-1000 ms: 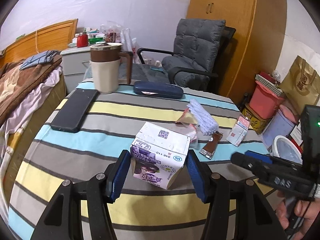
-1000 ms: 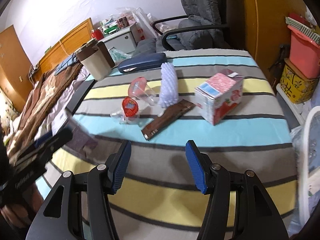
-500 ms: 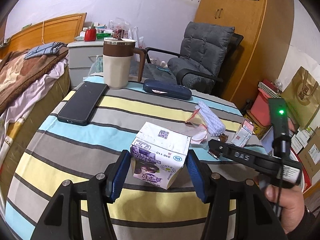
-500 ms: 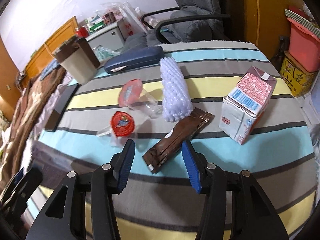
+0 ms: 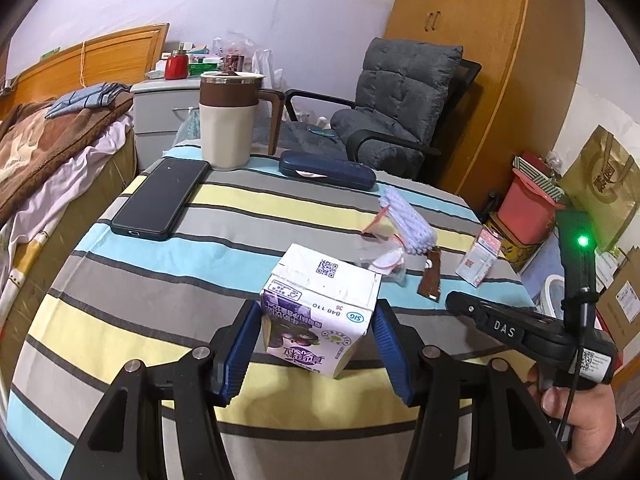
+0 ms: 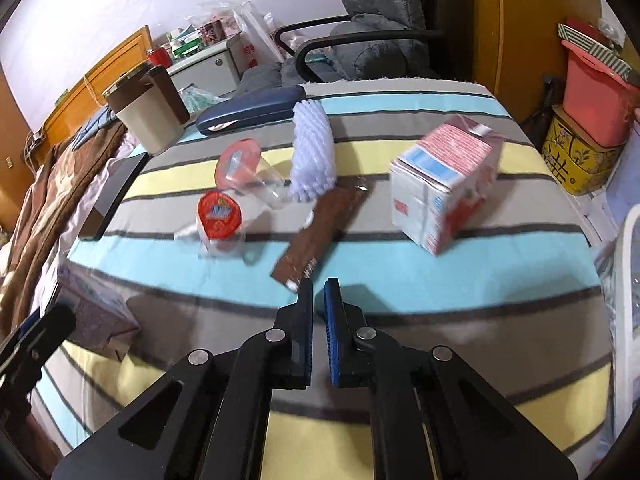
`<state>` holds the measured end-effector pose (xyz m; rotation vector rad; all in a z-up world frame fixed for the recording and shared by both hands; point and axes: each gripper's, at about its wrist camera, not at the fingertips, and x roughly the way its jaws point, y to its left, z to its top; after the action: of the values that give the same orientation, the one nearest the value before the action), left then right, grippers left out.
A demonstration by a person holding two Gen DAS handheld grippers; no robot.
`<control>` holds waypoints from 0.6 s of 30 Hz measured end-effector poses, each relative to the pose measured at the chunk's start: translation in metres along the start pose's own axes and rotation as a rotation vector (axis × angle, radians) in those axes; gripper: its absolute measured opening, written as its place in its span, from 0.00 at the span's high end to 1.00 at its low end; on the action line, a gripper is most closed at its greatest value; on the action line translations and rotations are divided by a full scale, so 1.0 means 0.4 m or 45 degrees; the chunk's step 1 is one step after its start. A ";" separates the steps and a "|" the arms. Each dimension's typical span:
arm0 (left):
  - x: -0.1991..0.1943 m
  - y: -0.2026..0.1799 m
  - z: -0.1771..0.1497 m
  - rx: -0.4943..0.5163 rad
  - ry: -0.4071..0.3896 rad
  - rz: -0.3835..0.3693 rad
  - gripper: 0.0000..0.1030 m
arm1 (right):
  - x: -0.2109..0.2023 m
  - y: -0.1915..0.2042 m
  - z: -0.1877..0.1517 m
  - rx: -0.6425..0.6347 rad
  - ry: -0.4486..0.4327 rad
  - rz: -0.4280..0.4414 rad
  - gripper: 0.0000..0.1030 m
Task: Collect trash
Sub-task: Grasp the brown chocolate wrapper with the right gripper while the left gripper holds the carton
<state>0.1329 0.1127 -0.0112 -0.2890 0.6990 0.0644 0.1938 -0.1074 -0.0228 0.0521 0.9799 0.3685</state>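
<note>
My left gripper [image 5: 316,340] is shut on a purple-and-white milk carton [image 5: 320,308] above the striped table [image 5: 160,280]. My right gripper [image 6: 319,294] is shut and empty, its tips just short of the near end of a brown snack wrapper [image 6: 320,236]. Beyond the wrapper lie a white foam fruit net [image 6: 312,156], two clear plastic cups with red lids [image 6: 220,216] and a red-and-white carton [image 6: 444,184]. The right gripper also shows in the left wrist view [image 5: 452,300], beside the held carton.
A beige and brown mug [image 5: 230,120], a black phone [image 5: 162,198] and a dark blue case [image 5: 326,170] are at the table's far side. A grey armchair [image 5: 400,108] stands behind. Red bins [image 6: 592,104] and a white bin rim [image 6: 624,300] are right of the table.
The right gripper moved forward toward the brown wrapper and its jaws closed from wide open to shut. The left gripper kept hold of the purple carton and lifted slightly.
</note>
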 end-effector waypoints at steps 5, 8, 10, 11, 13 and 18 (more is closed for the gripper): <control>-0.017 -0.016 -0.014 0.004 -0.001 -0.002 0.44 | -0.001 -0.008 0.016 0.068 -0.016 0.095 0.92; -0.017 -0.012 -0.016 -0.006 0.002 -0.001 0.44 | 0.025 0.002 0.038 0.093 -0.026 0.107 0.83; -0.017 -0.006 -0.016 -0.010 0.003 0.002 0.44 | 0.046 0.016 0.049 0.080 -0.022 0.091 0.81; -0.015 -0.001 -0.015 -0.012 0.003 0.004 0.44 | 0.058 0.024 0.054 0.069 -0.021 0.069 0.81; -0.012 0.008 -0.015 -0.019 0.005 0.007 0.44 | 0.082 0.037 0.060 0.065 -0.001 0.044 0.81; -0.005 0.020 -0.015 -0.030 0.003 -0.004 0.44 | 0.087 0.055 0.062 0.013 -0.012 -0.017 0.78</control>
<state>0.1264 0.1186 -0.0161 -0.3130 0.7007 0.0692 0.2253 -0.0723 -0.0322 0.0564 0.9725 0.3508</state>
